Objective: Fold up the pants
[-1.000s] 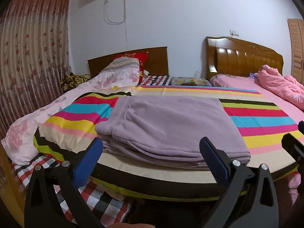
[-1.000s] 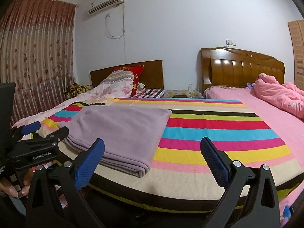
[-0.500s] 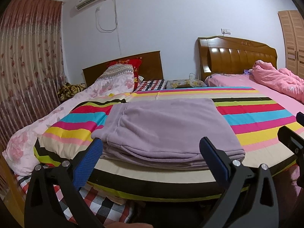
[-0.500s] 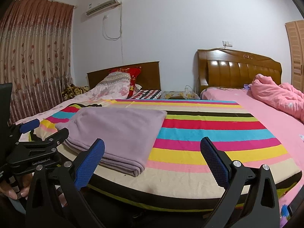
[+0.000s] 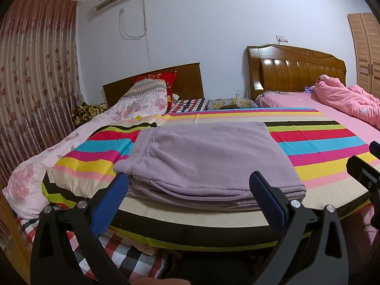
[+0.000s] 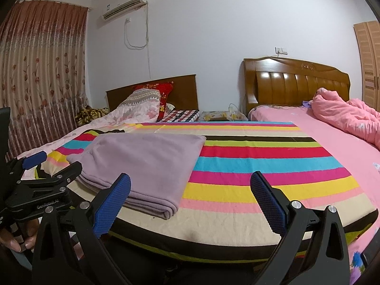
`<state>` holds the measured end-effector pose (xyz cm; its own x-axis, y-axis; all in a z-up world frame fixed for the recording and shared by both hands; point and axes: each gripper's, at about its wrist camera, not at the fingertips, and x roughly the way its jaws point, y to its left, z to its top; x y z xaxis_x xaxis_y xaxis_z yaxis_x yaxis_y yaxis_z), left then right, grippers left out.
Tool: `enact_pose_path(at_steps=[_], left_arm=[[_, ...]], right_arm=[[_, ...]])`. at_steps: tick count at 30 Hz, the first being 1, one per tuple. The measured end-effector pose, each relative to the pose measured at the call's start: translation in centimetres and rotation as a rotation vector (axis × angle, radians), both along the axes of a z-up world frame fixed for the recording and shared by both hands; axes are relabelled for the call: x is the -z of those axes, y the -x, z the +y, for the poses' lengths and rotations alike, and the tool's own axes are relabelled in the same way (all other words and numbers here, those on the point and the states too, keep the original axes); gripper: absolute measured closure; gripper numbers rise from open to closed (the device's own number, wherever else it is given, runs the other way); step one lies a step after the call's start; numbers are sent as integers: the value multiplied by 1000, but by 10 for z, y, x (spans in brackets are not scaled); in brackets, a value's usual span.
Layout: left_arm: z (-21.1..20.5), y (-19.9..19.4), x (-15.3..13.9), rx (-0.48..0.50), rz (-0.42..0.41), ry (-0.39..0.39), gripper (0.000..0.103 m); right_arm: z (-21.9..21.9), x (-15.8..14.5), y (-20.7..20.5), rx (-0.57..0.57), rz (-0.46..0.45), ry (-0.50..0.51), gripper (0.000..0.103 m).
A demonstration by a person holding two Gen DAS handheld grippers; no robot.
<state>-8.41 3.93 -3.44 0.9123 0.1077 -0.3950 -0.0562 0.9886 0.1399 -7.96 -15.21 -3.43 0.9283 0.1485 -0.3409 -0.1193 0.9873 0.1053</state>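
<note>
Striped sheet [image 5: 320, 147]; soft lilac pants [image 5: 204, 156] folded rectangular, layered.

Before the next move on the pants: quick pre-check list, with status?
1. Left gripper open, holding nothing: ok.
2. Right gripper open, holding nothing: ok.
3. Purple pants folded into a flat stack on the striped sheet: ok.
4. Layers flush at the near edge: not ok, lower layers stick out.
5. Stack fully supported, short of the bed edge: ok.
6. Far edge aligned: cannot tell, hidden behind the stack.
</note>
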Motion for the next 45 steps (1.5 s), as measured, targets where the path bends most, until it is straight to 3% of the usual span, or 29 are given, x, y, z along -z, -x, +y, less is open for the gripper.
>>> enact_pose_path(at_steps=[45], left_arm=[[6, 1, 4, -3, 19, 15, 1]], right_arm=[[4, 7, -2, 0, 24, -11, 5]])
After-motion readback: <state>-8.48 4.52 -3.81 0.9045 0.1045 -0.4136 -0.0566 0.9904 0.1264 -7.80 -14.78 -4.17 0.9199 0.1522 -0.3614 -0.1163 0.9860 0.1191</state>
